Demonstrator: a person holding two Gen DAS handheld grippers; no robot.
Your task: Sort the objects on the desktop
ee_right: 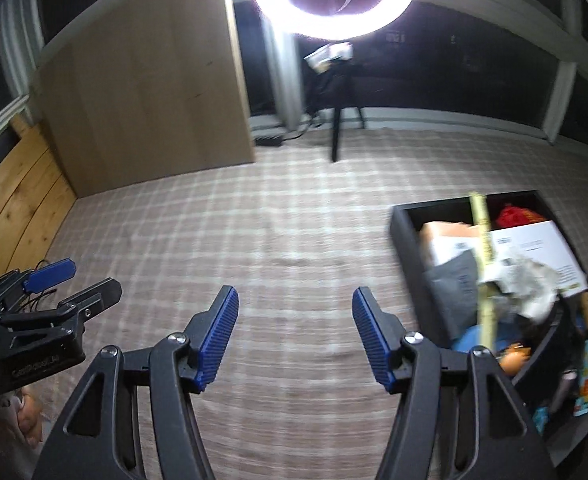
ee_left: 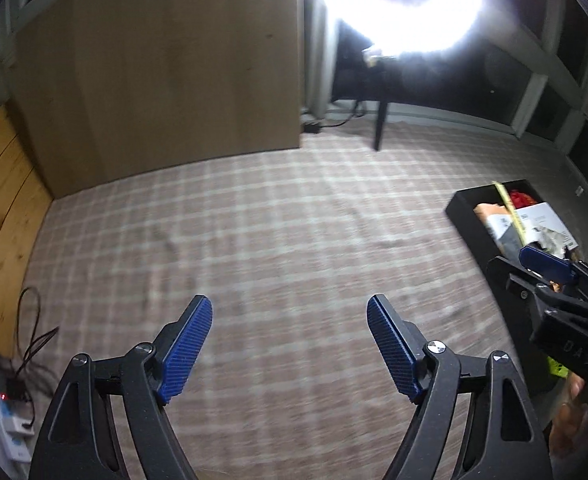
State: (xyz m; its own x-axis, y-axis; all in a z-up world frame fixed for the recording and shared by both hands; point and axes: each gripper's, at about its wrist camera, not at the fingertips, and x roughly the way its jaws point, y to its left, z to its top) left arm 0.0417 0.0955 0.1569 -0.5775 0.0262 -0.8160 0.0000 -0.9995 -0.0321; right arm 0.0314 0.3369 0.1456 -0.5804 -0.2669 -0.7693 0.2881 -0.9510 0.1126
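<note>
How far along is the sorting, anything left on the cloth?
Looks nearly done: the black bin holds boxes, a red bag and small items, with a yellow stick poking out. Left gripper and right gripper are open and empty. No loose objects show on the checked cloth.

blurred: checked cloth [ee_right: 285, 240] | cut off: black bin [ee_right: 404, 224] at right edge | glare: ring light [ee_right: 334, 20]

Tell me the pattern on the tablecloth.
Plaid: pale lines on brownish-pink tablecloth; clearest in the right wrist view.
</note>
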